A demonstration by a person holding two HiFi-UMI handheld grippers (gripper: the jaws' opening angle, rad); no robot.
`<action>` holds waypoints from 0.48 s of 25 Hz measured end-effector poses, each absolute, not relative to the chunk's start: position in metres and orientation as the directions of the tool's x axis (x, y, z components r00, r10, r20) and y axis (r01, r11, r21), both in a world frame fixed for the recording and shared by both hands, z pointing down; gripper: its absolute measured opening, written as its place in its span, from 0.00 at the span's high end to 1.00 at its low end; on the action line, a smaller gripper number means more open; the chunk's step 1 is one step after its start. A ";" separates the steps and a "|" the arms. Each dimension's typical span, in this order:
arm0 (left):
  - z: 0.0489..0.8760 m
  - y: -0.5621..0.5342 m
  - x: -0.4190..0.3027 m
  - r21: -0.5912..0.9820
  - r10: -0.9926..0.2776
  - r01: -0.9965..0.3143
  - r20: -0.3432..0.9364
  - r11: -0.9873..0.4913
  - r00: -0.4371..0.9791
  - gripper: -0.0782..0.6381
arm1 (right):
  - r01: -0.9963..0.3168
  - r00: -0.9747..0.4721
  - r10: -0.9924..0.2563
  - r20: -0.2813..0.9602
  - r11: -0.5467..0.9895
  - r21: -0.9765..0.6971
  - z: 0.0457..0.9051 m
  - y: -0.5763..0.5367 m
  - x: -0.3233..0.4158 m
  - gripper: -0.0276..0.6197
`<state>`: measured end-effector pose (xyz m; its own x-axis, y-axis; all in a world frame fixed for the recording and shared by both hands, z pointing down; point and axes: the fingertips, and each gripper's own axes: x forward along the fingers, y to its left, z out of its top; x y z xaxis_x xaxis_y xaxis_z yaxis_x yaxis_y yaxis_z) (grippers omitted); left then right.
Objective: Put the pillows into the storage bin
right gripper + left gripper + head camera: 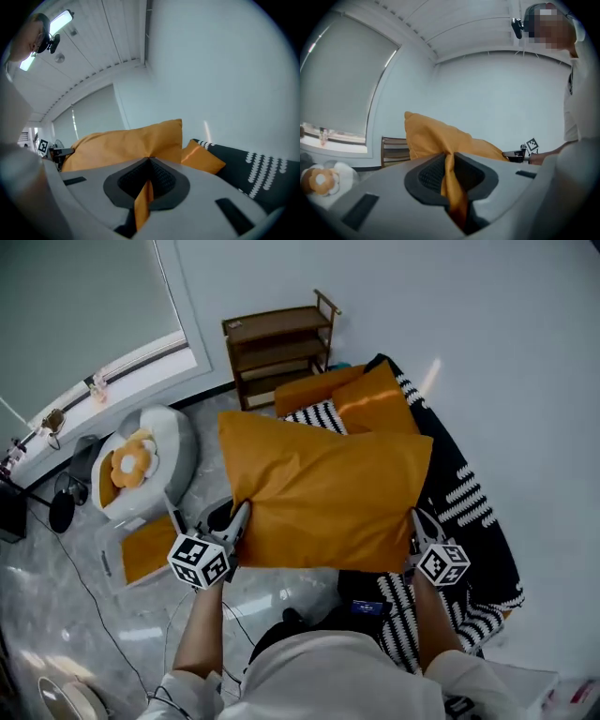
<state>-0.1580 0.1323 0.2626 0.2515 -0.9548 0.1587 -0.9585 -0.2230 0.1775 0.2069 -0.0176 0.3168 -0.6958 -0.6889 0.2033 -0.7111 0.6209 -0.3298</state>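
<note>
Standing in a white top (347, 676) at the bottom edge of the head view, reaching forward with both tongs. Holding up a large mustard-orange fabric pillow (323, 498) in mid-air, clear of the grey floor (56, 615), just in front of a black couch cover with white zigzag stripes (473, 493). Leaving two more orange cushions (375, 399) lying at the far end of that cover. Aiming, presumably, for the pale translucent storage bin (106, 563) down on the floor at left, well apart from the raised pillow and already showing something orange inside. Pinching the pillow's lower left corner with the left gripper (236, 519), with jaws narrowed around a bunched fold of cloth. Clamping the lower right corner with the right gripper (414, 524), with jaws pressed all but together on a thin flap of the cover. Judging the pillow light, soft and floppy, not fragile, its smooth casing apt to slip from a shallow bite. Favouring holds at two corners or along the seam, taking in enough fabric and keeping it spread for lowering into the bin.
</note>
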 end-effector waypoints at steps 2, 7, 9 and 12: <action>0.248 0.164 -0.188 0.159 -0.974 -0.974 0.137 -0.159 0.181 0.80 | -0.662 -0.746 -0.640 0.186 0.679 -0.318 0.301 -0.013 0.164 0.91; 0.231 0.239 -0.256 0.125 -0.994 -0.992 0.108 0.003 0.011 0.80 | -0.517 -0.855 -0.500 0.137 0.802 -0.298 0.282 0.000 0.059 0.91; 0.229 0.263 -0.283 0.139 -0.993 -0.988 0.102 0.067 -0.053 0.81 | -0.455 -0.890 -0.438 0.126 0.837 -0.304 0.279 0.004 0.015 0.91; 0.236 0.294 -0.323 0.142 -0.981 -0.975 0.117 0.172 -0.156 0.81 | -0.357 -0.934 -0.339 0.113 0.877 -0.321 0.285 0.007 -0.052 0.91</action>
